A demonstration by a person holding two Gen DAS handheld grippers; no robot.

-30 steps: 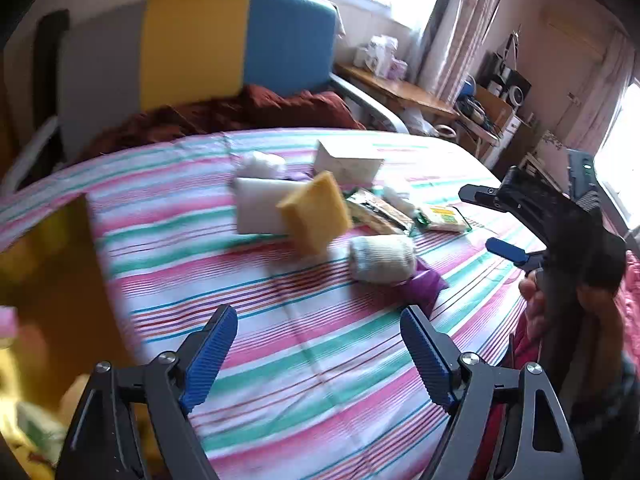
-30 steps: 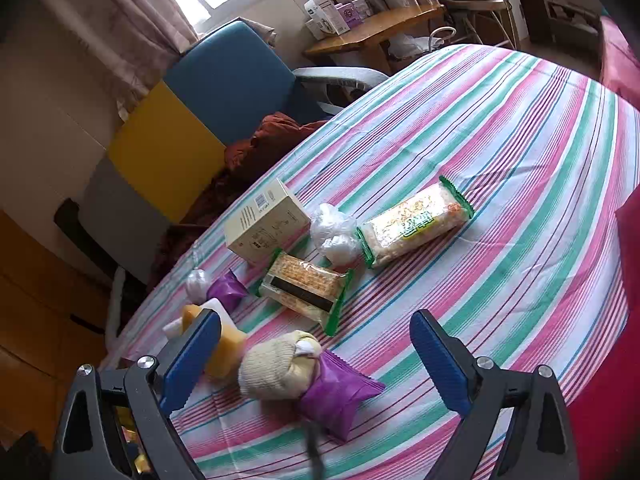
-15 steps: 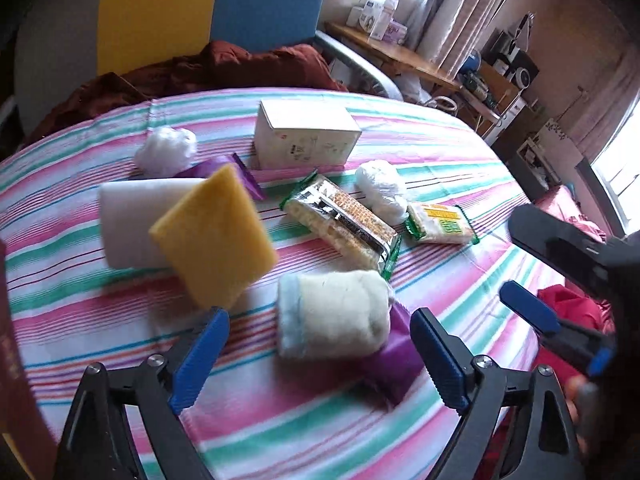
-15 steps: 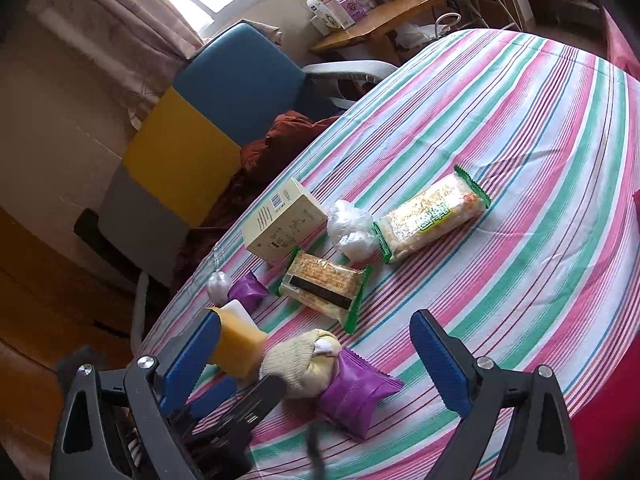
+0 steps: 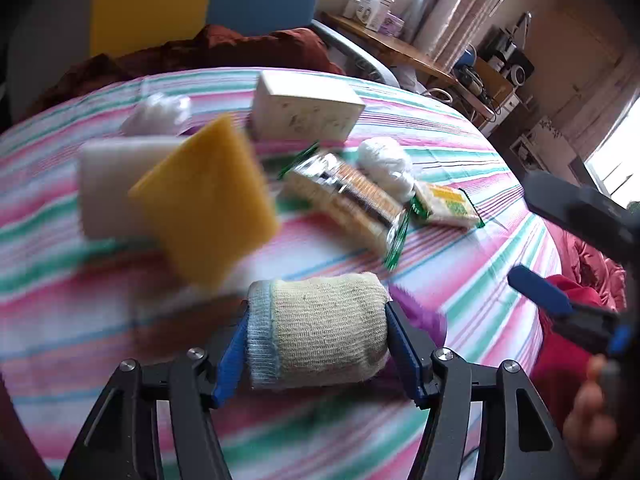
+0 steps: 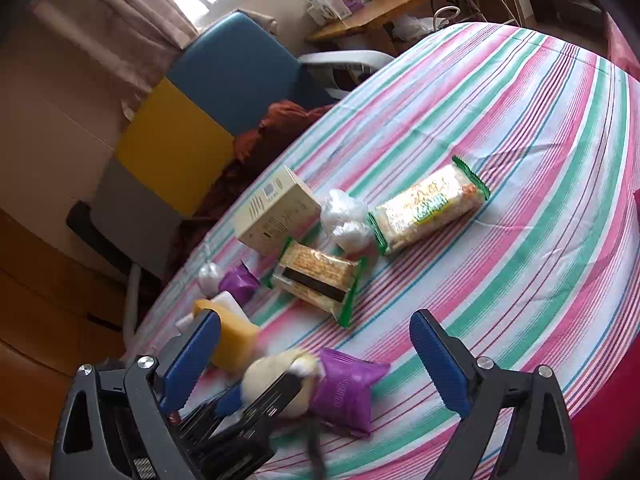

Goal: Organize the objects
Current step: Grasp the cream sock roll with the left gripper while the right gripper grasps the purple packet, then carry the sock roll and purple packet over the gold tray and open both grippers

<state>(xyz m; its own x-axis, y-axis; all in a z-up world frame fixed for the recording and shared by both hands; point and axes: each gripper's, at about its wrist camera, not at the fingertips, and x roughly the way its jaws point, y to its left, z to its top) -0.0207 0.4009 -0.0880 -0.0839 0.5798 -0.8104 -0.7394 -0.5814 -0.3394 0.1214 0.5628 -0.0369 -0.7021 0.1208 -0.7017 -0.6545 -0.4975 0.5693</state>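
- Left gripper (image 5: 316, 340), low centre of the left wrist view: jaws closing, blue pads against both ends of the rolled beige cloth (image 5: 318, 330). The roll lies on the striped surface (image 5: 460, 280), partly over a purple packet (image 5: 416, 312).
- Right gripper (image 6: 316, 360), bottom of the right wrist view: jaws spread wide, nothing between them, held above the surface. In that view the left gripper sits at lower left, closed around the roll.
- Yellow sponge (image 5: 204, 200), tilted, leaning on a white foam block (image 5: 104, 184), upper left of the roll.
- Cream box (image 5: 304, 106) at upper centre, farthest of the pile.
- Cracker pack with green ends (image 5: 348, 200) at centre; a crumpled white plastic bundle (image 5: 386, 162) just beyond it.
- Second snack pack, green and yellow label (image 5: 446, 204), to the right of that bundle.
- Another white bundle (image 5: 160, 112) at upper left; blurred.
- Blue, yellow and grey chair (image 6: 200, 92) behind the surface.
- A hand (image 5: 588, 408) at lower right edge grips the right tool.
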